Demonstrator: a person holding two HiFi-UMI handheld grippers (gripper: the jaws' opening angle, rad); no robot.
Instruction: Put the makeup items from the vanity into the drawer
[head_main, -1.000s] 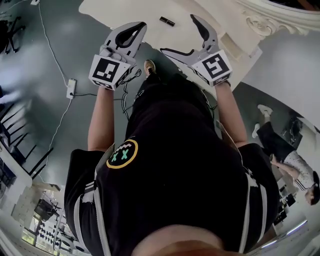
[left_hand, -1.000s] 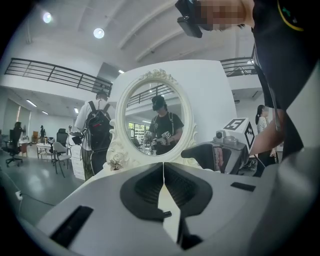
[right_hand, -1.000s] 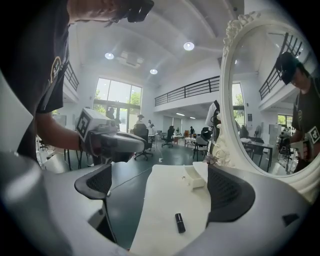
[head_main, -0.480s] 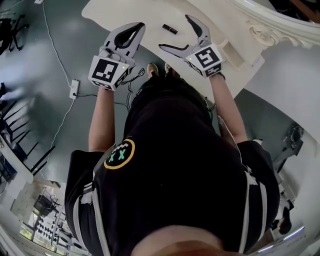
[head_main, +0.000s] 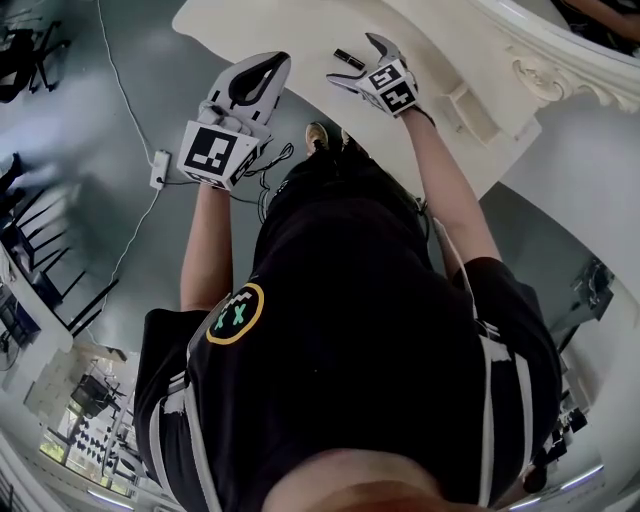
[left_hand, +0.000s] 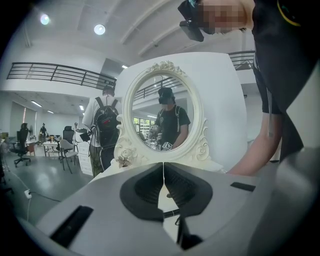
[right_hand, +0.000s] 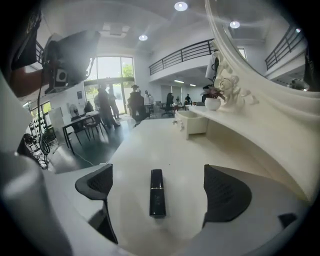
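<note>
A black lipstick tube (right_hand: 157, 192) lies flat on the cream vanity top (right_hand: 150, 145). My right gripper (right_hand: 157, 176) is open and low over the top, one jaw on each side of the tube, with neither touching it. From the head view, the lipstick tube (head_main: 348, 58) shows between the right gripper's (head_main: 352, 64) spread fingers. My left gripper (head_main: 278, 60) is shut on nothing and hovers at the vanity's front edge; in its own view the left gripper (left_hand: 163, 169) faces the oval mirror (left_hand: 162, 112).
A small open drawer (right_hand: 192, 122) juts from the vanity's raised back shelf, seen from above as the drawer (head_main: 470, 100) to the right of the right gripper. A potted plant (right_hand: 212, 100) stands on that shelf. A power strip (head_main: 160, 168) and cables lie on the floor.
My right gripper has moved forward over the vanity top and now straddles the lipstick tube. The left gripper has stayed nearly in place, still shut.
</note>
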